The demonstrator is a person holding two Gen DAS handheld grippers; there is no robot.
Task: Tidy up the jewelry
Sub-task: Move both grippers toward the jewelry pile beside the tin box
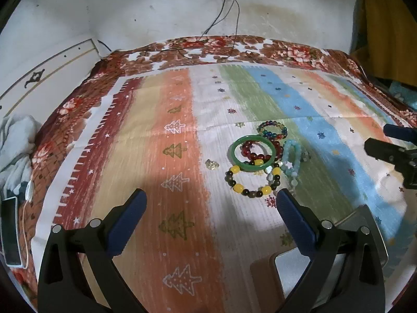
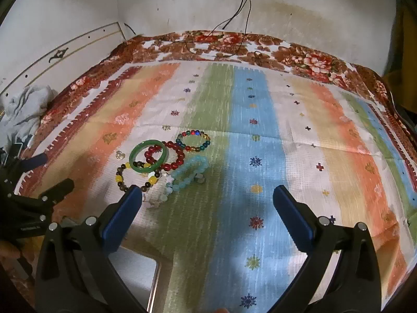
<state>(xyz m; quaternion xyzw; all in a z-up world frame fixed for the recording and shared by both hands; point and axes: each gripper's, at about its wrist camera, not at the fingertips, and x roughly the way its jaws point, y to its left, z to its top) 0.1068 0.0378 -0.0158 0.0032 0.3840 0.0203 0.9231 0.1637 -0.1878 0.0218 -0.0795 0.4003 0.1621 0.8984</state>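
Observation:
A pile of bracelets lies on the striped cloth. A green bangle (image 1: 254, 154) (image 2: 148, 155) rests on a dark red bead bracelet (image 1: 276, 147) (image 2: 173, 156). A yellow-and-brown bead bracelet (image 1: 251, 181) (image 2: 125, 176), a multicoloured bead bracelet (image 1: 272, 129) (image 2: 193, 140) and a pale blue bead bracelet (image 1: 292, 157) (image 2: 189, 173) lie around them. A small clear charm (image 1: 212, 164) (image 2: 120, 155) sits apart to the left. My left gripper (image 1: 211, 206) is open and empty, short of the pile. My right gripper (image 2: 207, 202) is open and empty, to the right of the pile.
An open box with a pale lining (image 1: 289, 268) (image 2: 140, 276) sits at the near edge between the grippers. A phone with a cable (image 1: 10, 234) and a grey cloth (image 1: 15, 140) lie at the bed's left. Power cables (image 1: 229, 26) hang down the back wall.

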